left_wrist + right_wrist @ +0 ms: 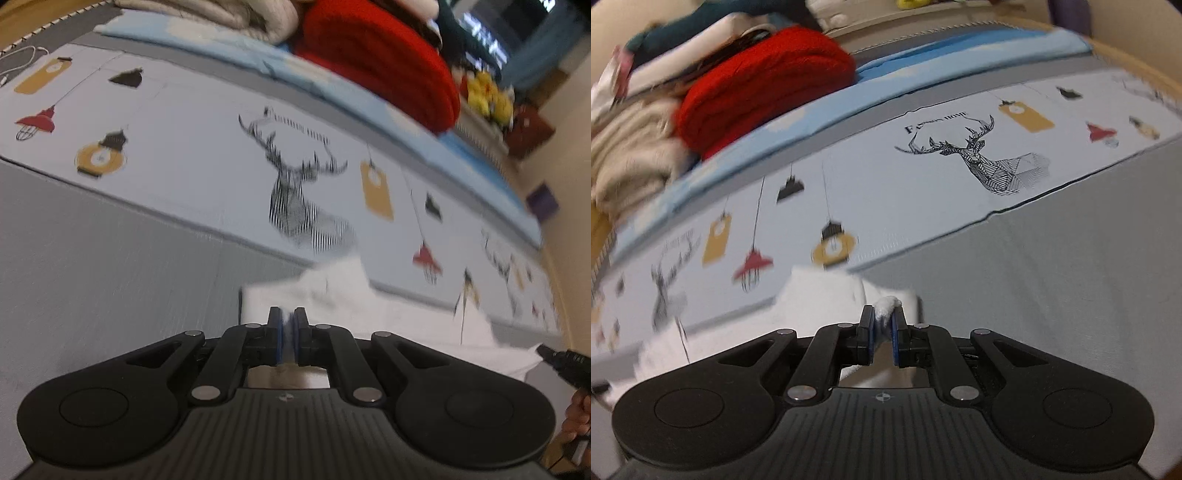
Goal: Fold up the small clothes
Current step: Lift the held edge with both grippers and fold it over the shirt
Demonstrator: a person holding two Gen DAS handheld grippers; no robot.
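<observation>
A small white garment (369,314) lies stretched over a grey and printed bed sheet (110,258). My left gripper (289,325) is shut on one edge of the white garment. My right gripper (883,321) is shut on another edge of the same garment (820,299), with a tuft of white cloth bunched between its pads. The garment spreads to the right in the left wrist view and to the left in the right wrist view. The tip of the right gripper (565,363) shows at the right edge of the left wrist view. Both views are motion-blurred.
A pile of folded clothes stands at the far edge of the bed: a red knit (388,62) (764,85), beige pieces (628,162) and white ones. A light blue blanket (332,92) lies under the pile. The sheet carries deer (979,155) and lamp prints.
</observation>
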